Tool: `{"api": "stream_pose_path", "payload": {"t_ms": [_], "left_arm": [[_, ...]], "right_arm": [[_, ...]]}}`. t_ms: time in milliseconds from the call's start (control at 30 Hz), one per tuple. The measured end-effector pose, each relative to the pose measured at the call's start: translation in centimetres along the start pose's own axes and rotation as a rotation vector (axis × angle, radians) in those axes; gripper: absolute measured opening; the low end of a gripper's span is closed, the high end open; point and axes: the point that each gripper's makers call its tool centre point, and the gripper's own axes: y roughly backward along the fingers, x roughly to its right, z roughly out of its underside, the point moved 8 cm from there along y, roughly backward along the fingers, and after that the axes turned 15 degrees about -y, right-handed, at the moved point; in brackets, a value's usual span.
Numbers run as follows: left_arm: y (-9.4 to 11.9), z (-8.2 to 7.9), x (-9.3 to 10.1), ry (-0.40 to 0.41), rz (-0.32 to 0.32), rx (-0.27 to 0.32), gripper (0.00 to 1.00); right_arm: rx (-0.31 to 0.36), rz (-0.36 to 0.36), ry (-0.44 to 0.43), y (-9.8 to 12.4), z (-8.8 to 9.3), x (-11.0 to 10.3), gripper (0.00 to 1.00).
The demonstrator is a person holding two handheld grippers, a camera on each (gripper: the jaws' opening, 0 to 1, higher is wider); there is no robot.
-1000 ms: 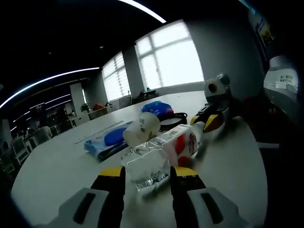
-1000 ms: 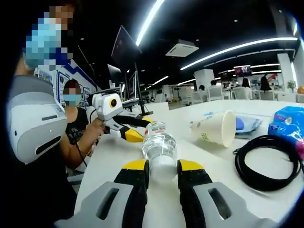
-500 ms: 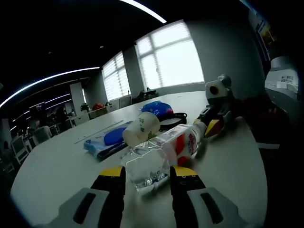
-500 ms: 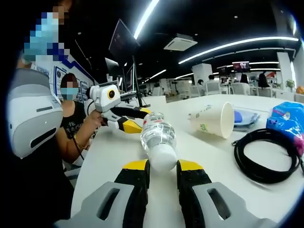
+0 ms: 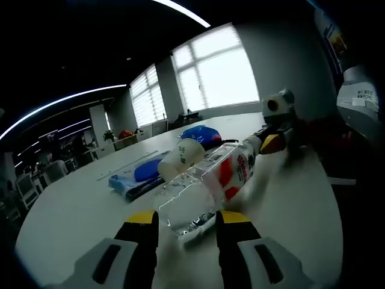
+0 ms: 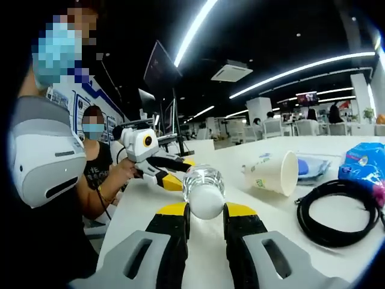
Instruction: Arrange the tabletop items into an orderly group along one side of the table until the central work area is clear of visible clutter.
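The bottle [image 5: 210, 183] is strung between the two grippers right now, its long axis running straight from one to the other. In the left gripper view, the left gripper [image 5: 186, 229] has its yellow-tipped jaws on either side of the clear base end and looks to be pinching it, while the body with the red-and-white label stretches away toward the right gripper [image 5: 271, 141] at the far cap end. Flip to the right gripper view and it reads the same from the other end: the right gripper [image 6: 206, 214] has its jaws closed in against the white cap end of the bottle [image 6: 203, 188], and beyond it the left gripper [image 6: 157, 170] holds the base, carried by a person's hand [image 6: 127, 170]. So neither gripper is nearer; each has one end, and any move has to keep the two travelling together along that shared axis or the bottle will twist out. It seems to sit just off the worktop [image 5: 78, 211], though I can't tell whether it touches. Off to the side lie the paper cup [image 6: 272, 173] on its side, a coiled black cable [image 6: 334, 212], and blue packets [image 6: 364, 164], so the group to join is on that side, across the bottle's axis rather than along it.
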Motion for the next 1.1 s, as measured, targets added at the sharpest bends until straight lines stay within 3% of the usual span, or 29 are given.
{"api": "stream_pose_path", "payload": {"t_ms": [100, 167, 267, 467, 733, 1100], "left_arm": [[-0.3, -0.1, -0.1, -0.096, -0.024, -0.072, 0.38], [-0.5, -0.1, 0.0, -0.096, -0.025, -0.075, 0.39], [-0.4, 0.1, -0.2, -0.030, -0.010, -0.040, 0.39], [-0.4, 0.4, 0.1, -0.041, -0.007, -0.046, 0.39], [-0.1, 0.9, 0.3, -0.011, -0.006, -0.052, 0.39], [0.2, 1.3, 0.3, 0.068, -0.006, -0.052, 0.38]], "right_arm": [[0.075, -0.012, -0.049, -0.5, -0.9, -0.1, 0.20], [0.101, -0.010, -0.061, -0.7, -1.3, 0.0, 0.20], [0.136, -0.017, -0.057, -0.9, -1.9, -0.2, 0.20], [0.221, -0.047, -0.036, -2.0, -4.1, -1.2, 0.20], [0.231, -0.054, 0.029, -3.9, -6.0, -2.7, 0.20], [0.187, -0.057, 0.070, -6.2, -7.8, -3.5, 0.20]]}}
